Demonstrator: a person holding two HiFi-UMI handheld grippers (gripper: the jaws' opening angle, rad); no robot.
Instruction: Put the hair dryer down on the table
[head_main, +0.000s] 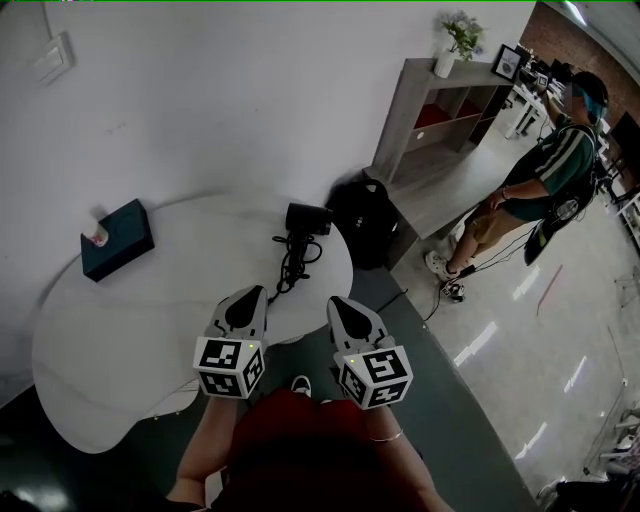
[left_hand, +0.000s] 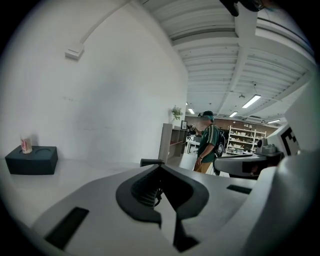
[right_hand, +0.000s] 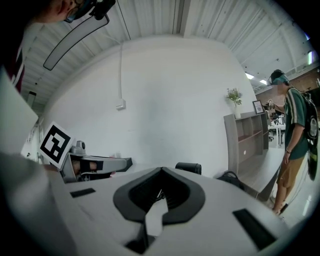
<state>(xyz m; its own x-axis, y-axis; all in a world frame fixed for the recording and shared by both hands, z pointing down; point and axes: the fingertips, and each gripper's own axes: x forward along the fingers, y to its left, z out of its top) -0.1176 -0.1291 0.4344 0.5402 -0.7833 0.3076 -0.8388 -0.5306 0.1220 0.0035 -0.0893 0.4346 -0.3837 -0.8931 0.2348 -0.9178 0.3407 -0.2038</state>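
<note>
The black hair dryer (head_main: 308, 218) lies on the white table (head_main: 130, 330) near its far right edge, with its cord (head_main: 291, 262) bunched in front of it. Neither gripper touches it. My left gripper (head_main: 252, 293) hovers over the table's near right part, shut and empty. My right gripper (head_main: 339, 303) is beside it, just past the table edge, also shut and empty. In the left gripper view the hair dryer (left_hand: 151, 162) peeks over the closed jaws of my left gripper (left_hand: 160, 168). In the right gripper view the hair dryer (right_hand: 188, 167) sits just beyond my right gripper (right_hand: 161, 170).
A dark tissue box (head_main: 117, 238) stands at the table's far left. A black backpack (head_main: 365, 215) rests on the floor behind the table, next to a grey shelf unit (head_main: 440, 110). A person (head_main: 540, 185) stands to the right on the shiny floor.
</note>
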